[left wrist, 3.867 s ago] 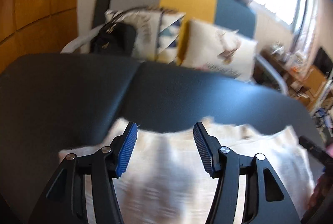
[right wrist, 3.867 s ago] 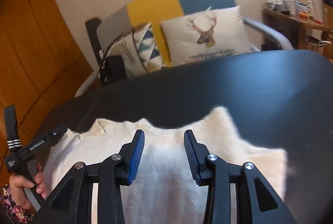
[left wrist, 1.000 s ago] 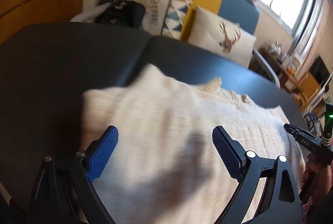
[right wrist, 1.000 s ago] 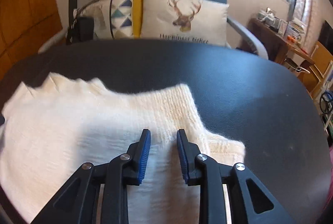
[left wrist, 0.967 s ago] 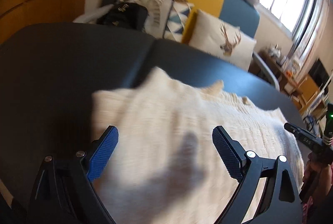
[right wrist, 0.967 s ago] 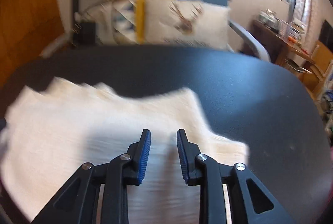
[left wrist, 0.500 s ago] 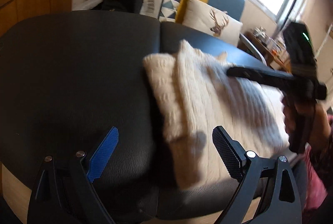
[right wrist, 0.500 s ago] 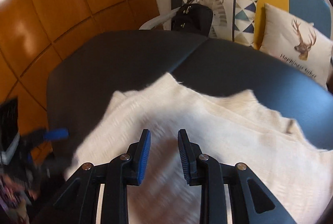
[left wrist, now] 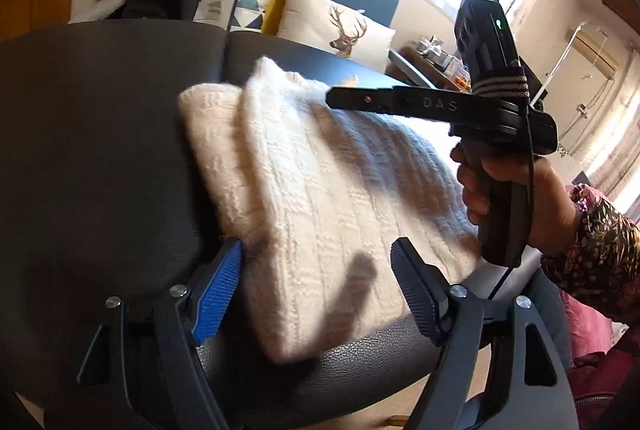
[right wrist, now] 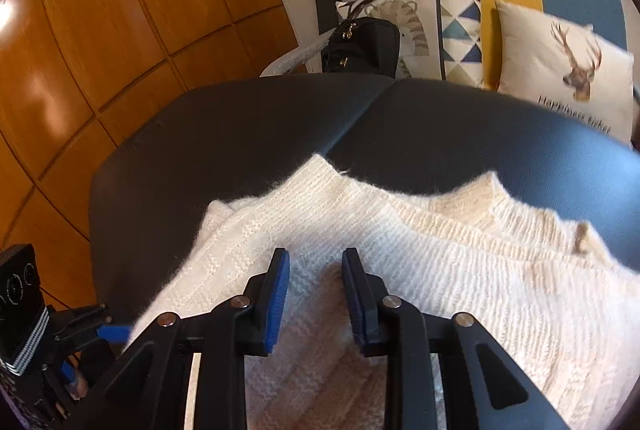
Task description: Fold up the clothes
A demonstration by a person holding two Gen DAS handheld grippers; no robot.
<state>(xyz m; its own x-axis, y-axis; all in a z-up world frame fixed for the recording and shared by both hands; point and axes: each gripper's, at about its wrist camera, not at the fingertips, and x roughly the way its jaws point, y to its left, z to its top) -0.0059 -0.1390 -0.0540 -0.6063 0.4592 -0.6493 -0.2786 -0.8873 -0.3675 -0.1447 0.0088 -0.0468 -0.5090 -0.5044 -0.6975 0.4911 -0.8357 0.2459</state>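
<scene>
Sweater (left wrist: 320, 190) lies on the black table (left wrist: 100, 150) with 1 side lapped over, so we judge it partly folded, our left gripper (left wrist: 316, 286) spread wide at its corner, our right gripper (right wrist: 316, 294) narrowly parted above it.

Fuzzy cream knit sweater (left wrist: 320, 198) lies on matt black leatherette table (left wrist: 100, 134).

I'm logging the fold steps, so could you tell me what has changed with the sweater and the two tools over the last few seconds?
The cream sweater, spread wide about four seconds ago, now has its left side folded over into a narrower stack. The left tool has opened wider and pulled back to the sweater's near edge. The right tool has swung over the sweater, narrowly open, gripping nothing. The sweater still lies on the black padded table.
</scene>
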